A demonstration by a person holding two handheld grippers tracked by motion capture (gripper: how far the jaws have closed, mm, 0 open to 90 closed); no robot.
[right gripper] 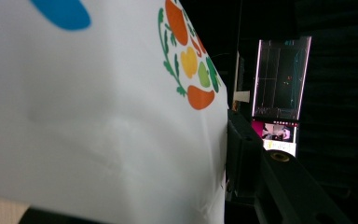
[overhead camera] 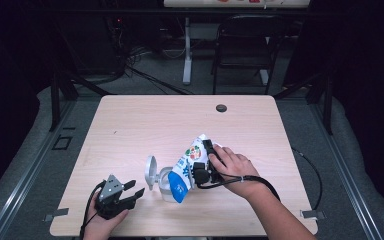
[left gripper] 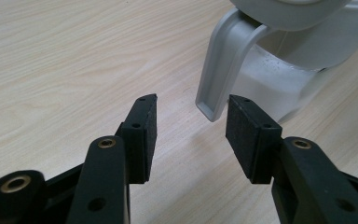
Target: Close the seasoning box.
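**Bag tipped over the open container**

While my right claw [overhead camera: 203,162] is clamped on the white printed bag [overhead camera: 189,167], I hold that bag tilted, its blue lower end down over the mouth of the clear container [overhead camera: 166,184]. In the right gripper view the bag's white face, with a blue patch and a wreath of orange, yellow and green shapes, presses flat against one black jaw; the other jaw is hidden behind the bag. Beyond it a lit screen [right gripper: 279,93] glows in the dark room.

The container stands on the pale wooden tabletop [overhead camera: 130,125], near its front edge and a little left of centre. Its grey lid [overhead camera: 151,171] is flipped open and stands upright on the container's left side.

My left claw [overhead camera: 132,191] sits low at the front left of the tabletop, just beside the container, its jaws apart and holding nothing. In the left gripper view the grey lid tab [left gripper: 221,70] hangs down just ahead of the gap between my jaws, nearer the right-hand one, without touching either. Whether the container holds anything I cannot tell; its wall looks frosted.

A small dark round grommet [overhead camera: 221,108] is set in the tabletop near the far edge.
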